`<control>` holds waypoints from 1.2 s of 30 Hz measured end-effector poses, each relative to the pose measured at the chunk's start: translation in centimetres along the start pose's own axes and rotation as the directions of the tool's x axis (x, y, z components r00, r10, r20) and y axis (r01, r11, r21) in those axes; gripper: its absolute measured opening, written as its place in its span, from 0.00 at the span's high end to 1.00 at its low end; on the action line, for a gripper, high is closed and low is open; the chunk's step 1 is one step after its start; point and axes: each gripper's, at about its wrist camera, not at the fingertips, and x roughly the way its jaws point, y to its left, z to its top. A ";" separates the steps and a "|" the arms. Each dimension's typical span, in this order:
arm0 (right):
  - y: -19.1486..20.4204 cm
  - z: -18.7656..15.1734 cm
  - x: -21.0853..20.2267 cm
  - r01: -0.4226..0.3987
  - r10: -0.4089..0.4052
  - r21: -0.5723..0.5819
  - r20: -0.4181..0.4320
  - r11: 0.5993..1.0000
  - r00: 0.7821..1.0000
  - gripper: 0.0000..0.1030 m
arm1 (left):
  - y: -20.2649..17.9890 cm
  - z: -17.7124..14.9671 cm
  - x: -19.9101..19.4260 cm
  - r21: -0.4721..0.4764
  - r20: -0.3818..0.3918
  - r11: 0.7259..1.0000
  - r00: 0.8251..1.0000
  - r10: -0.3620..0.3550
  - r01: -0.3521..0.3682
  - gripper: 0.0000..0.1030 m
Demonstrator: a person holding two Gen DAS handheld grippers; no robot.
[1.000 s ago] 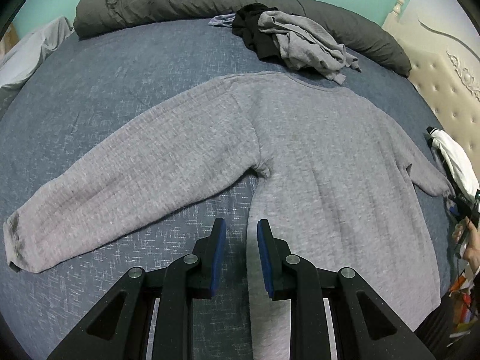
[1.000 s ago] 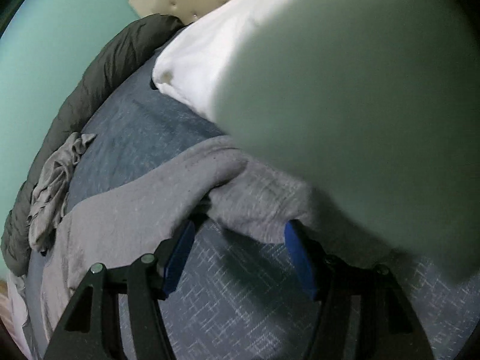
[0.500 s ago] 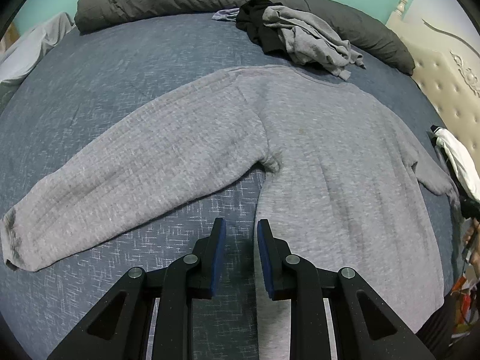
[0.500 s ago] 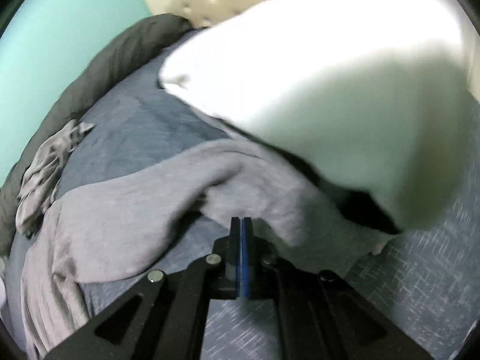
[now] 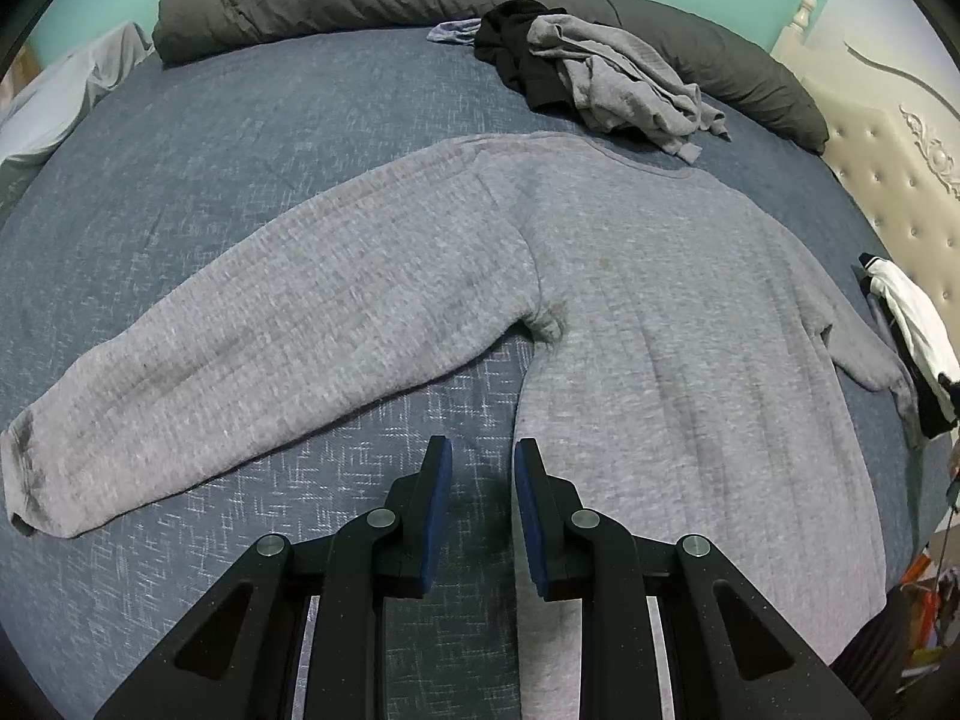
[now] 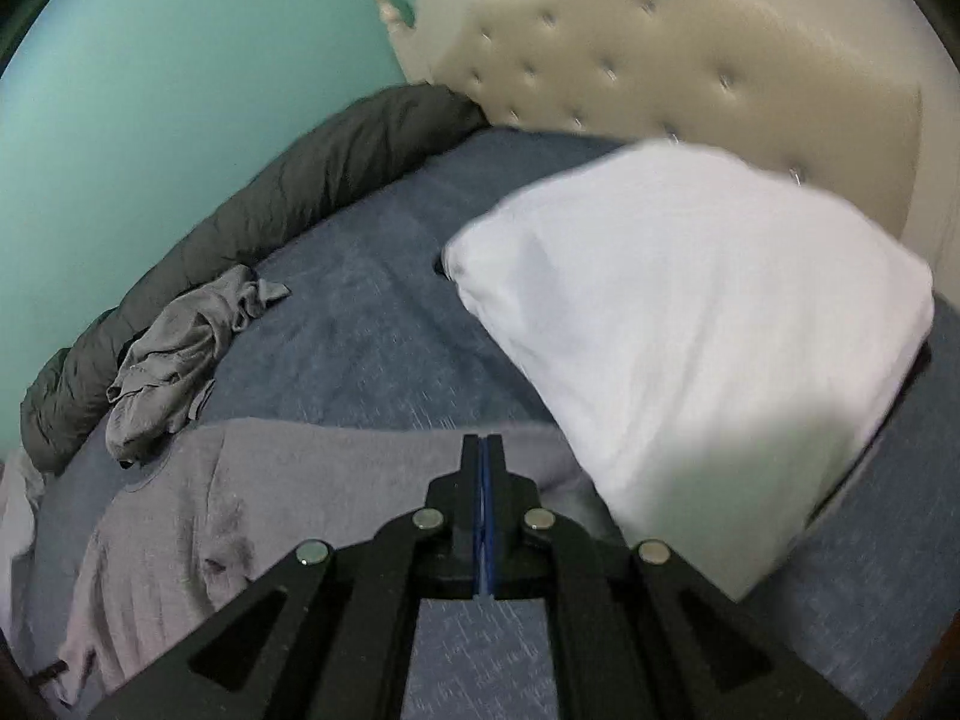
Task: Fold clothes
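**A:** Where do we stand? The grey sweater [image 5: 660,312] lies flat on the blue bed [image 5: 300,120], face down as far as we can tell, one sleeve [image 5: 270,360] stretched out to the side and the other reaching toward the white pillow [image 6: 690,330].

**B:** Our left hand-held gripper [image 5: 477,504] hangs over the side seam below the armpit, jaws a little apart with nothing between them. Our right hand-held gripper [image 6: 485,480] has its pads pressed together. We cannot see any cloth between them, so whether it caught the far sleeve we cannot tell.

**A:** Then we should judge by the sleeve. If it does not come along, we reopen and take the cuff properly, deep in the pads, not just a thread of the edge.

**B:** Agreed. And we should carry that sleeve across the body in a low, level sweep, so the pillow beside it is not dragged along.

**A:** Meanwhile our left could pin the side seam, so the body does not slide on the bed.

**B:** Let's also keep clear of the crumpled clothes [image 5: 618,84] near the collar.
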 end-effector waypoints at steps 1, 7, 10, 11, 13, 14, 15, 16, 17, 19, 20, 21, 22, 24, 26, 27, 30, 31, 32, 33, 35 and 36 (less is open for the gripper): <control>-0.2 -0.5 0.1 0.011 -0.011 0.008 -0.015 1.000 1.000 1.00 | 0.1 0.0 0.0 -0.002 -0.002 1.000 1.000 0.000 0.000 0.77; -2.0 -3.8 2.4 0.079 -0.072 0.063 -0.106 0.995 0.992 0.83 | 0.9 -0.7 0.4 -0.014 -0.024 1.000 1.000 0.010 -0.010 0.77; -2.9 -4.7 3.5 0.102 -0.089 0.092 -0.134 0.990 0.987 0.65 | 1.5 -1.1 0.7 -0.027 -0.034 1.000 0.999 0.014 -0.015 0.77; -3.2 -4.9 3.8 0.111 -0.096 0.104 -0.143 0.988 0.985 0.55 | 1.6 -1.2 0.8 -0.030 -0.038 0.999 0.999 0.015 -0.016 0.77; -4.1 -5.4 4.5 0.125 -0.101 0.143 -0.164 0.982 0.981 0.51 | 1.8 -1.4 1.0 -0.034 -0.043 0.999 0.999 0.015 -0.016 0.77; -4.6 -5.7 4.8 0.132 -0.104 0.161 -0.171 0.978 0.980 0.51 | 1.8 -1.5 1.1 -0.035 -0.046 0.999 0.999 0.015 -0.016 0.77; -4.9 -5.9 4.9 0.132 -0.101 0.171 -0.175 0.976 0.979 0.51 | 1.8 -1.5 1.2 -0.035 -0.049 0.999 0.999 0.015 -0.016 0.77; -5.1 -6.1 5.0 0.129 -0.098 0.179 -0.177 0.975 0.979 0.51 | 1.8 -1.5 1.3 -0.035 -0.052 0.999 0.999 0.014 -0.016 0.77; -5.3 -6.3 5.1 0.124 -0.091 0.186 -0.178 0.975 0.980 0.51 | 1.7 -1.5 1.4 -0.035 -0.055 0.999 0.998 0.013 -0.014 0.77; -5.5 -6.5 5.3 0.114 -0.078 0.194 -0.185 0.974 0.980 0.51 | 1.6 -1.6 1.6 -0.037 -0.063 0.999 0.998 0.005 -0.007 0.77; -5.5 -6.5 5.3 0.114 -0.077 0.195 -0.187 0.974 0.979 0.51 | 1.4 -1.7 1.8 -0.039 -0.071 0.999 0.997 -0.005 0.002 0.77; -5.5 -6.6 5.3 0.112 -0.075 0.197 -0.187 0.974 0.980 0.51 | 1.3 -2.0 2.0 -0.040 -0.084 0.999 0.996 -0.020 0.017 0.77; -5.4 -6.6 5.3 0.110 -0.072 0.198 -0.191 0.974 0.979 0.51 | 1.1 -2.3 2.1 -0.036 -0.098 0.999 0.995 -0.029 0.025 0.77; -5.1 -6.8 5.1 0.105 -0.064 0.196 -0.204 0.975 0.977 0.51 | 0.6 -3.1 2.4 -0.014 -0.130 0.999 0.991 -0.034 0.032 0.77; -4.4 -7.1 4.8 0.084 -0.042 0.180 -0.229 0.980 0.973 0.51 | 0.3 -4.2 2.6 0.001 -0.159 0.999 0.987 -0.034 0.035 0.77; -4.0 -7.3 4.7 0.072 -0.029 0.169 -0.242 0.983 0.970 0.51 | 0.2 -4.8 2.7 0.006 -0.175 0.999 0.984 -0.034 0.036 0.77; -2.6 -8.4 4.3 0.030 0.010 0.122 -0.313 0.992 0.950 0.51 | 0.1 -6.6 2.6 0.012 -0.206 0.999 0.978 -0.036 0.039 0.77; -2.1 -8.8 4.1 0.014 0.023 0.107 -0.337 0.994 0.941 0.51 | 0.1 -7.1 2.4 0.009 -0.211 0.999 0.977 -0.037 0.040 0.77; -1.6 -9.3 3.9 -0.004 0.037 0.095 -0.354 0.995 0.935 0.51 | 0.1 -7.6 2.2 0.006 -0.215 0.999 0.976 -0.039 0.041 0.77; -1.2 -9.6 3.7 -0.019 0.049 0.085 -0.365 0.996 0.930 0.51 | 0.1 -8.1 2.0 0.001 -0.220 0.999 0.974 -0.046 0.048 0.77; -0.9 -9.8 3.1 -0.032 0.056 0.073 -0.356 0.997 0.933 0.51 | 0.0 -9.1 1.6 -0.009 -0.230 0.998 0.971 -0.060 0.060 0.77; -0.9 -10.0 2.8 -0.035 0.058 0.072 -0.357 0.997 0.932 0.51 | -0.1 -9.6 1.4 -0.012 -0.235 0.998 0.970 -0.067 0.066 0.77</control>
